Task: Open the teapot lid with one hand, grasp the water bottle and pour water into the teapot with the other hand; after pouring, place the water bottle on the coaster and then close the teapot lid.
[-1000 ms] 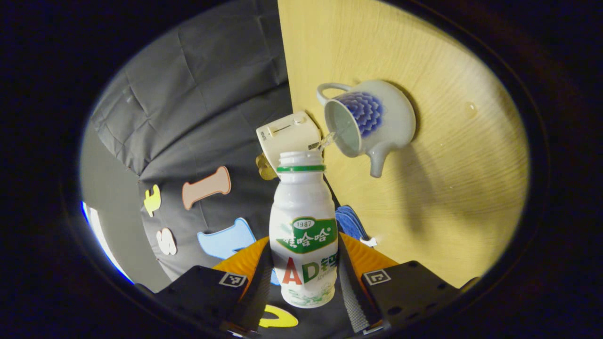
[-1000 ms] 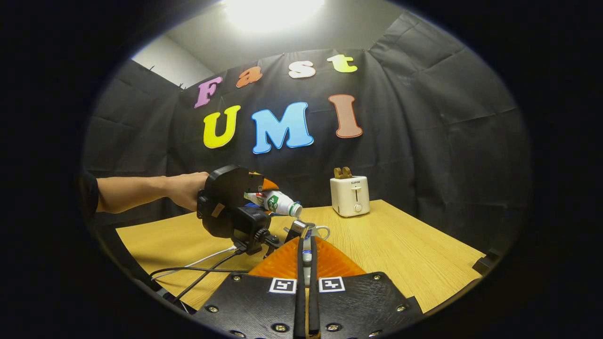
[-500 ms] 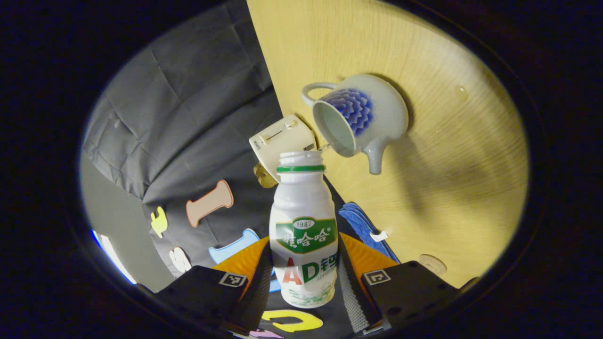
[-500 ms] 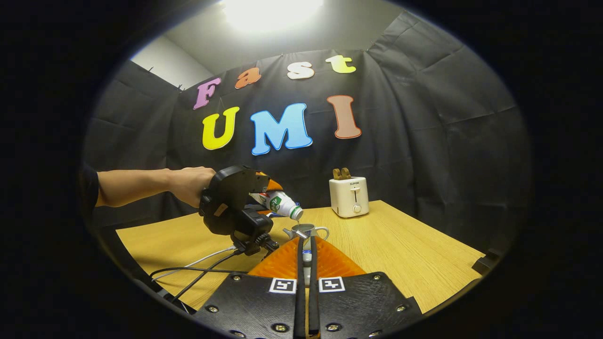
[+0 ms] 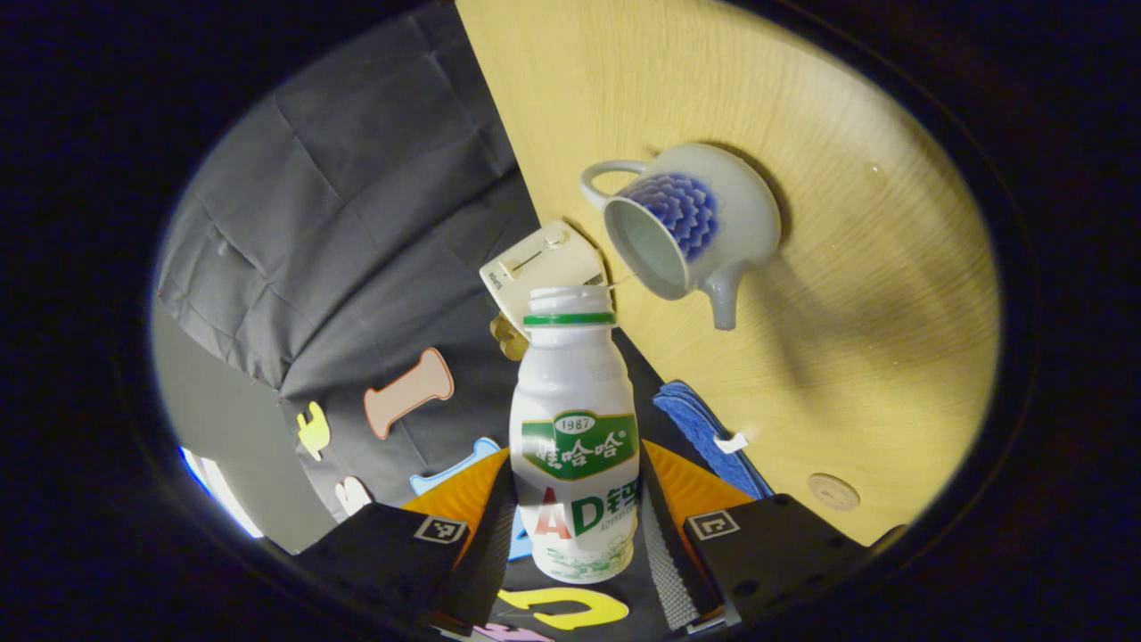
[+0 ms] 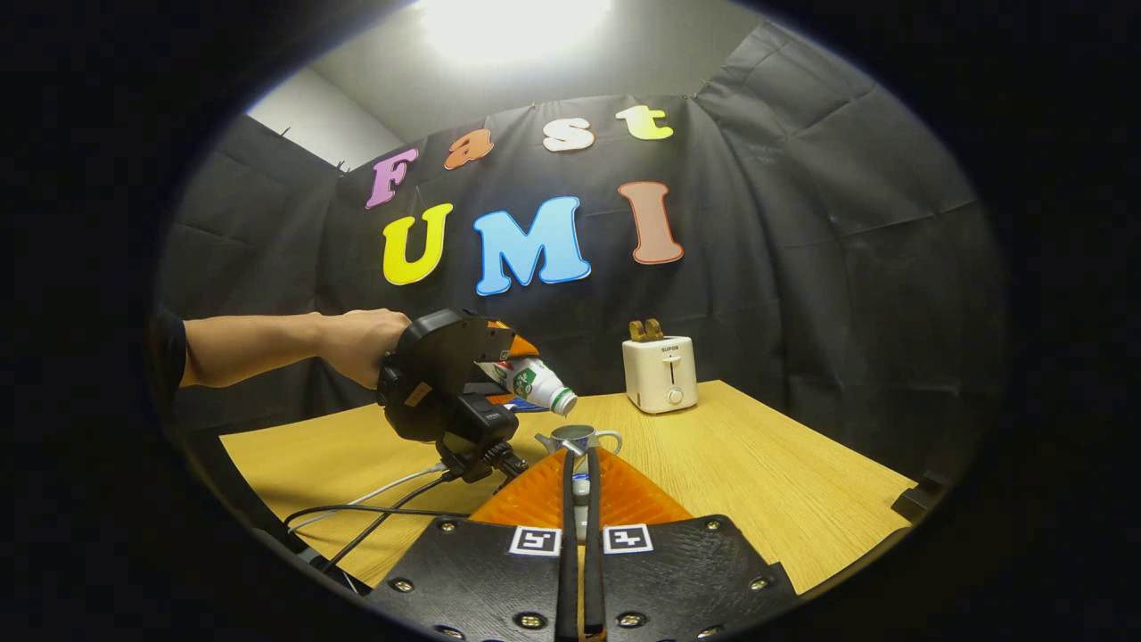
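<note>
Teapot (image 6: pixel 578 439): landmark; upright on wooden table (image 6: pixel 758 481), lid off, mouth open.
Water bottle (image 5: pixel 575 446): tipped mouth-down just above teapot, uncapped.
Left gripper (image 5: pixel 575 535): both fingers pressed on bottle's sides.
Right gripper (image 6: pixel 580 499): near side of teapot, fingers nearly together on teapot lid (image 6: pixel 580 487).
Coaster (image 5: pixel 833 491): on table, apart from teapot.
Toaster (image 6: pixel 660 372): behind teapot.

**Pour thins out**

The stream from the water bottle (image 5: pixel 574 428) into the teapot (image 5: pixel 691 230) has shrunk from a visible flow to a thin trickle. In the right gripper view, the left hand-held gripper (image 6: pixel 496 368) has lifted slightly, raising the bottle's mouth off the rim.
</note>
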